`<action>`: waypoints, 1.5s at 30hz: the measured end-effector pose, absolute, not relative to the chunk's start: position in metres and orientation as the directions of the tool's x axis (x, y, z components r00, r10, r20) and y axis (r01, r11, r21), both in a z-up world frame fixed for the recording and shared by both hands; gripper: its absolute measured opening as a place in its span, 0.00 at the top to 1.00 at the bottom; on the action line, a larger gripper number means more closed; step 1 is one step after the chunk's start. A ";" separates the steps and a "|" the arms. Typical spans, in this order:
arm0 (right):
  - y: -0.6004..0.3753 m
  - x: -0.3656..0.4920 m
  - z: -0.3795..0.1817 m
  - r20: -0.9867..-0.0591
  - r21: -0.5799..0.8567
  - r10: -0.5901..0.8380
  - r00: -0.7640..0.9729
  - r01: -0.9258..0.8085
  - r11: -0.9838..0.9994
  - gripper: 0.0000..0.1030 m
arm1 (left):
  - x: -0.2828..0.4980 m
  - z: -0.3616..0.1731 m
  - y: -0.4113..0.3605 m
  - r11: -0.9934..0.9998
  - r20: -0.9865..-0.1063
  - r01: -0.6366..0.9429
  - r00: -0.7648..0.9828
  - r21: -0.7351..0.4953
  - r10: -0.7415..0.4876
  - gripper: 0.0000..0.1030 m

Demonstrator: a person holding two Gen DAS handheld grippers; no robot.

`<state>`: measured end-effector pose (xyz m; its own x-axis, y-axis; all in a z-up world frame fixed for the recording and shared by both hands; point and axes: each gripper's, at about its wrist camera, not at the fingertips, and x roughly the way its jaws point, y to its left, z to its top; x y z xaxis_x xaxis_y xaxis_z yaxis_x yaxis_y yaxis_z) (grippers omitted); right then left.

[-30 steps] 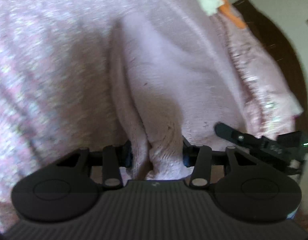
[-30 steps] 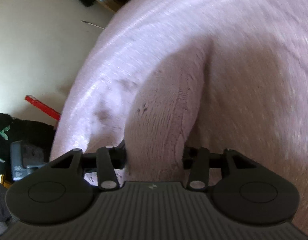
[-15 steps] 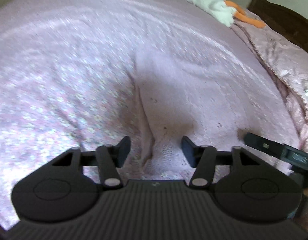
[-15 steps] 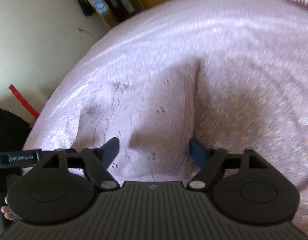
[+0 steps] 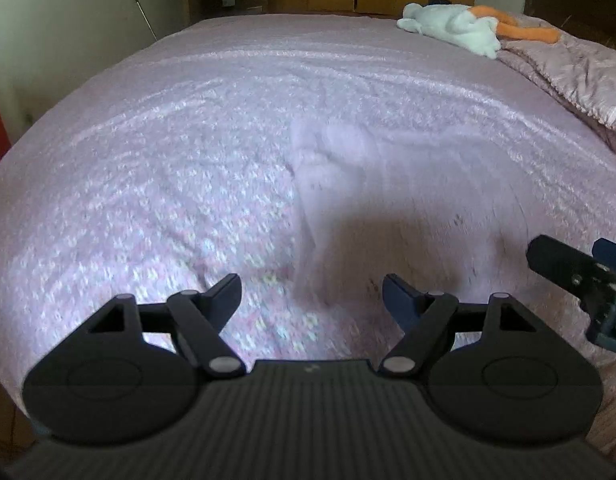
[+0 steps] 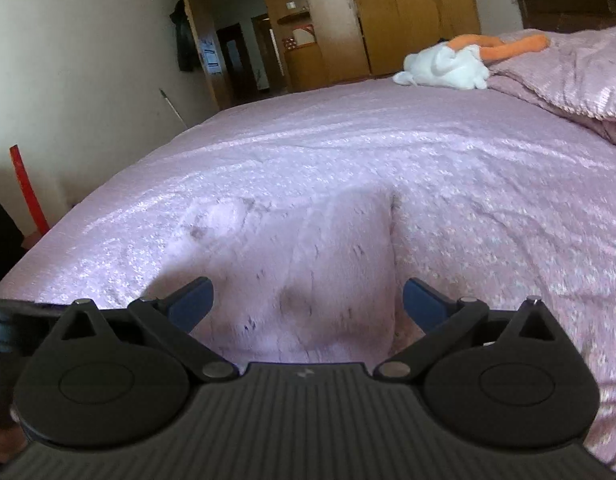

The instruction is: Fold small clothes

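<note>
Pink-covered bed (image 5: pixel 187 128), pale pink garment (image 6: pixel 308 248) flat on it — plush toy (image 6: pixel 448 66) far side.

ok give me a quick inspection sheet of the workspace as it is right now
Surface: bed with a pink bedspread, wrinkled.
Job's things: one small pink garment lying on the bedspread in front of both grippers; blurred in the left wrist view.
Clutter: white and orange soft toy at the far end; bunched pink quilt beside it.
Grippers: left gripper open, fingers apart, holding nothing; right gripper open, holding nothing.
Cables: nothing seen.
Surroundings: wooden wardrobe, dark headboard, open doorway, a red pole by the wall.
</note>
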<state>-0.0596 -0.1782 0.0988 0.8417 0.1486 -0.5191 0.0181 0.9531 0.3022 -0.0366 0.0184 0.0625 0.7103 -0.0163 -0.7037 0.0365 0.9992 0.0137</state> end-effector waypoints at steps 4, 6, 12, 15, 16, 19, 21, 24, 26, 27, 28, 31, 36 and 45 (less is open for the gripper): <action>-0.176 -0.060 0.084 -0.553 0.296 0.144 0.820 0.033 0.955 0.00 | -0.041 0.050 0.014 0.999 -0.720 0.033 0.693 0.004 -0.020 0.23; -0.175 -0.059 0.078 -0.568 0.294 0.144 0.810 0.037 0.955 0.00 | -0.041 0.045 0.013 1.000 -0.724 0.025 0.690 0.011 -0.009 0.23; -0.170 -0.058 0.068 -0.589 0.294 0.168 0.790 0.015 0.956 0.00 | -0.041 0.040 0.011 0.999 -0.742 0.038 0.670 0.009 -0.019 0.23; -0.169 -0.058 0.067 -0.593 0.293 0.176 0.786 0.007 0.956 0.00 | -0.042 0.039 0.011 0.999 -0.743 0.035 0.669 0.011 -0.015 0.23; -0.169 -0.058 0.067 -0.593 0.291 0.175 0.786 0.007 0.957 0.00 | -0.041 0.039 0.011 0.999 -0.744 0.033 0.668 0.011 -0.014 0.23; -0.168 -0.058 0.067 -0.593 0.286 0.171 0.787 0.008 0.958 0.00 | -0.041 0.039 0.012 1.000 -0.746 0.030 0.665 0.001 -0.019 0.23; -0.168 -0.058 0.067 -0.592 0.283 0.167 0.788 0.010 0.959 0.00 | -0.041 0.039 0.012 1.000 -0.748 0.030 0.663 -0.003 -0.022 0.23; -0.168 -0.057 0.066 -0.596 0.282 0.166 0.786 0.012 0.959 0.00 | -0.041 0.040 0.012 0.999 -0.748 0.033 0.663 -0.005 -0.026 0.23; -0.168 -0.057 0.065 -0.600 0.281 0.164 0.783 0.014 0.960 0.00 | -0.041 0.040 0.012 0.999 -0.748 0.031 0.663 -0.010 -0.028 0.23; -0.168 -0.057 0.065 -0.601 0.281 0.163 0.782 0.016 0.960 0.00 | -0.042 0.040 0.011 0.999 -0.748 0.030 0.664 -0.011 -0.028 0.23; -0.168 -0.057 0.065 -0.601 0.283 0.164 0.782 0.016 0.959 0.00 | -0.042 0.040 0.012 1.000 -0.747 0.028 0.664 -0.012 -0.028 0.23; -0.170 -0.058 0.065 -0.599 0.284 0.161 0.785 0.020 0.959 0.00 | -0.041 0.040 0.012 1.000 -0.749 0.026 0.663 -0.012 -0.026 0.23; -0.170 -0.058 0.064 -0.601 0.283 0.156 0.784 0.026 0.959 0.00 | -0.042 0.040 0.010 0.999 -0.746 0.033 0.665 -0.013 -0.031 0.23; -0.172 -0.058 0.063 -0.606 0.286 0.152 0.781 0.035 0.958 0.00 | -0.044 0.040 0.008 0.999 -0.737 0.031 0.676 -0.006 -0.026 0.23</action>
